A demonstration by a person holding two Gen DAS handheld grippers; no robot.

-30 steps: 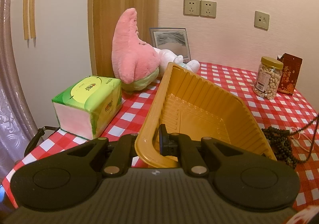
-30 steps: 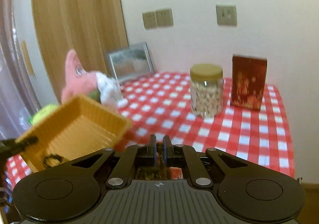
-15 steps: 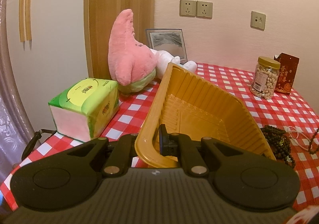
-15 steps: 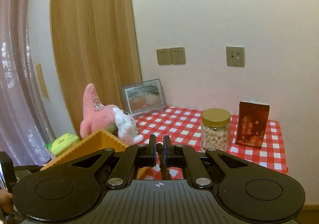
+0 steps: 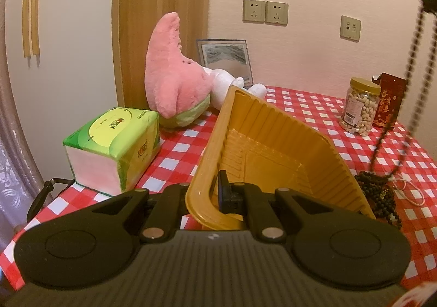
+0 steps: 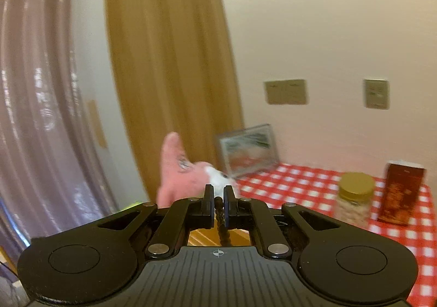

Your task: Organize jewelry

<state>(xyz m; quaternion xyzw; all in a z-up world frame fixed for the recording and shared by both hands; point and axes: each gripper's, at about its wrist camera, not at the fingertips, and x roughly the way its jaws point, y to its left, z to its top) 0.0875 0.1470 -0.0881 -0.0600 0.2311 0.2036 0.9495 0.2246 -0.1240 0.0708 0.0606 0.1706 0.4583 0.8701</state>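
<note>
My left gripper [image 5: 207,192] is shut on the near rim of a yellow plastic tray [image 5: 273,154] and holds it tilted, with its far end raised. My right gripper [image 6: 218,197] is shut on a dark bead necklace [image 6: 220,221] and holds it high. In the left wrist view the necklace [image 5: 415,61] hangs as a long loop from the right gripper [image 5: 428,2] at the top right. Its lower end rests in a heap of dark beads [image 5: 379,195] on the checked tablecloth, right of the tray.
A green tissue pack [image 5: 114,148] lies left of the tray. A pink plush star [image 5: 174,77] and a white plush lean by a picture frame [image 5: 225,60] at the back. A nut jar [image 5: 360,105] and red box [image 5: 389,99] stand at the back right. A thin pale cord [image 5: 409,192] lies by the beads.
My right gripper has risen, drawing the bead necklace up from the heap into a long hanging loop. The left gripper and tilted tray have barely moved.
</note>
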